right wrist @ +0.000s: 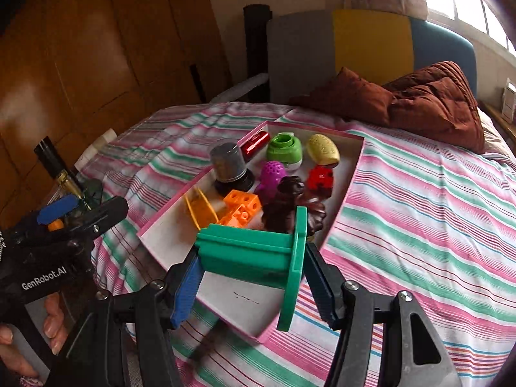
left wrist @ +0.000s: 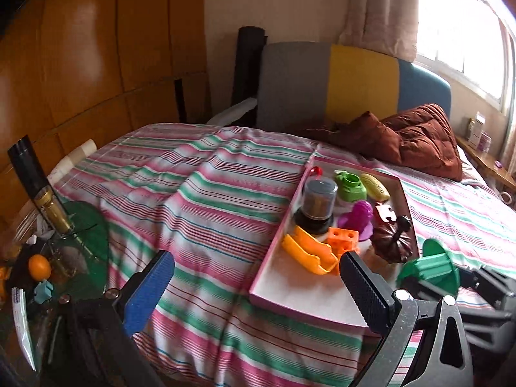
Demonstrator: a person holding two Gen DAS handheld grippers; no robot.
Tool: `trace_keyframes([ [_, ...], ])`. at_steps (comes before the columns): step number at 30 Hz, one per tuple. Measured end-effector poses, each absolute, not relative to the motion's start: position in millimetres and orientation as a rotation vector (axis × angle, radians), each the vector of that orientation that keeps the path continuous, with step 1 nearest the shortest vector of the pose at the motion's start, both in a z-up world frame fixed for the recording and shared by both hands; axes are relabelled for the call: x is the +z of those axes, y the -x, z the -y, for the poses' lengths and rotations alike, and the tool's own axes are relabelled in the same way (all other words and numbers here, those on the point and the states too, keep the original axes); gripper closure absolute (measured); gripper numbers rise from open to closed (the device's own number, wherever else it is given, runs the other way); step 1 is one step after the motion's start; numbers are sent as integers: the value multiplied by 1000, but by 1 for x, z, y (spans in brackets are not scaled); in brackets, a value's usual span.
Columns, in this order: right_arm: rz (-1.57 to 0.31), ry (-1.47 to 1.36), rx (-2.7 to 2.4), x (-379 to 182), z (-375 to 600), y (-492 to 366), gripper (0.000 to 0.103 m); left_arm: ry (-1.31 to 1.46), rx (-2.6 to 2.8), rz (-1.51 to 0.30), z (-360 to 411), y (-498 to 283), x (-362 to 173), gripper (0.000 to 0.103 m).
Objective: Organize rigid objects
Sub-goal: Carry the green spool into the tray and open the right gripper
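Right gripper (right wrist: 251, 285): my jaws are clamped on a green flanged spool (right wrist: 258, 251), blue pads pressing its ribbed body from both sides, wide flange toward my right finger.
Left gripper (left wrist: 258, 293): my jaws stand wide apart with nothing between them, over the striped bedspread (left wrist: 193, 193).
Spool position: raised above the near end of the pink-rimmed tray (right wrist: 350, 174), which lies just ahead of my right fingers.
Tray contents, ahead of my right gripper: orange block (right wrist: 243, 204), yellow-orange piece (right wrist: 201, 211), dark brown pumpkin-shaped piece (right wrist: 287, 200), purple figure (right wrist: 272, 174), red piece (right wrist: 319, 177), green cap (right wrist: 284, 148), yellow corn-shaped toy (right wrist: 322, 150), grey-lidded jar (right wrist: 227, 163), red tube (right wrist: 254, 145).
Left of my left gripper: dark bottle (left wrist: 42, 190) and an orange (left wrist: 39, 267) on a cluttered side table.
Far beyond the tray: brown quilt (right wrist: 419, 103).
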State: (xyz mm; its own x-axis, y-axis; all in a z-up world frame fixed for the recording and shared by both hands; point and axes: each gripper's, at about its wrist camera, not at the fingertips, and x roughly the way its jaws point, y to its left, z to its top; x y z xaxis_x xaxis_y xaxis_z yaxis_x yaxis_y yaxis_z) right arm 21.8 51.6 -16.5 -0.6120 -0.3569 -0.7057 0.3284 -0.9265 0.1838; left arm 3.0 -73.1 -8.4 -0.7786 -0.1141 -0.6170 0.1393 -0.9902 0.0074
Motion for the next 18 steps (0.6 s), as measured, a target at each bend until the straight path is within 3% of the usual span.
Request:
trace_keyframes([
  [9, 55, -1286, -2486, -47, -27, -5, 41, -954, -2771, -50, 86, -2, -4, 0],
  [18, 132, -1181, -2553, -36, -43, -27, 37, -981, -2745, 17, 77, -2, -7, 0],
])
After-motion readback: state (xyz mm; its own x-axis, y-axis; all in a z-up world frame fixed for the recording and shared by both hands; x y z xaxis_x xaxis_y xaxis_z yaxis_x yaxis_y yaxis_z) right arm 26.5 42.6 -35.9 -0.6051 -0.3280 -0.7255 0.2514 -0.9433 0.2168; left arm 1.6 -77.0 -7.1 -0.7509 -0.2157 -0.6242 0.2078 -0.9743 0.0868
